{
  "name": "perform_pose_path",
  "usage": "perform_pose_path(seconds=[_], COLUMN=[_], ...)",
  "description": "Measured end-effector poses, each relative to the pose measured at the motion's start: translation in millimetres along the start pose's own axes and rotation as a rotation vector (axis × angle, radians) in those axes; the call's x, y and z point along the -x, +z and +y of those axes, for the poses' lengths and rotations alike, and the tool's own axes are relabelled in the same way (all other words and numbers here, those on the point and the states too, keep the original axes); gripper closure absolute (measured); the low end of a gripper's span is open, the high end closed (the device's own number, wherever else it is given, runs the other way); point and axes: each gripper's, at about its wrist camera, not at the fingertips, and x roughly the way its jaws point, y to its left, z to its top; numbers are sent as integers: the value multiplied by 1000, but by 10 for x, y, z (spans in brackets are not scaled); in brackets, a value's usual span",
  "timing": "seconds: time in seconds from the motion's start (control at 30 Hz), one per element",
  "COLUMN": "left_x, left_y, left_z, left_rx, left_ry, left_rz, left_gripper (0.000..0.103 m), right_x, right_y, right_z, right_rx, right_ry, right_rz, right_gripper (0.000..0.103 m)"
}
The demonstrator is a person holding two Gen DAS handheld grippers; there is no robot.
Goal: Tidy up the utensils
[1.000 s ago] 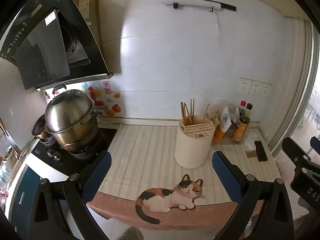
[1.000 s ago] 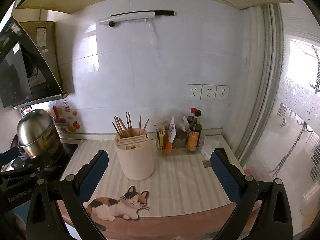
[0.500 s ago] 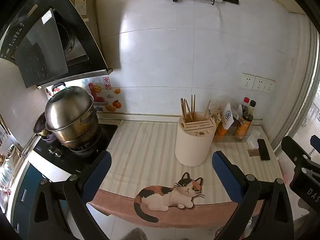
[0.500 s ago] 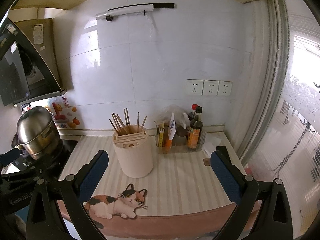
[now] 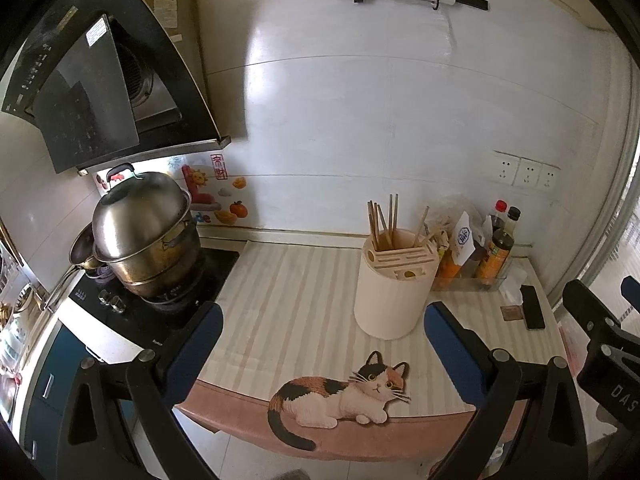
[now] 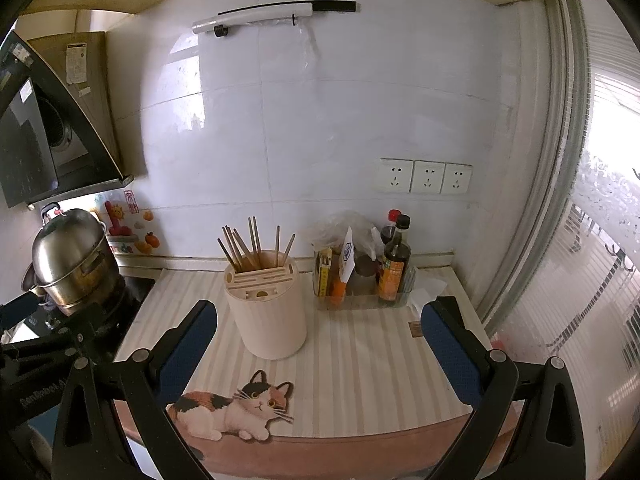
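Both grippers hang back from the near edge of the worktop (image 6: 360,360), each with its jaws spread wide and nothing between them: the left gripper (image 5: 324,344) and the right gripper (image 6: 320,344). The chopsticks (image 6: 252,246) stand upright in the far pocket of the cream holder (image 6: 266,312), which sits mid-worktop just left of the tray of bottles (image 6: 364,280). No loose utensil shows on the striped mat (image 5: 288,292). This would fit chopsticks already sorted into the holder, or a reach toward them yet to come; the pictures do not settle which. Against the earlier frames, both views have tilted slightly upward and drawn back a little, so the holder sits lower in view; the things themselves have not shifted.
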Motion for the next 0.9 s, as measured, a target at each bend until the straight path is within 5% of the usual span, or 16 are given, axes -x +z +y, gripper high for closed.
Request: perform_pose_path(seconds=[0.9], left_x=[-28], left_y=[44], left_z=[-3], left_rx=[0], left_ry=[7], left_rz=[-3], left_gripper=[0], right_x=[-142], right_y=[46], right_z=[26], right_rx=[14], right_ry=[-6], right_rz=[22], right_gripper=[0])
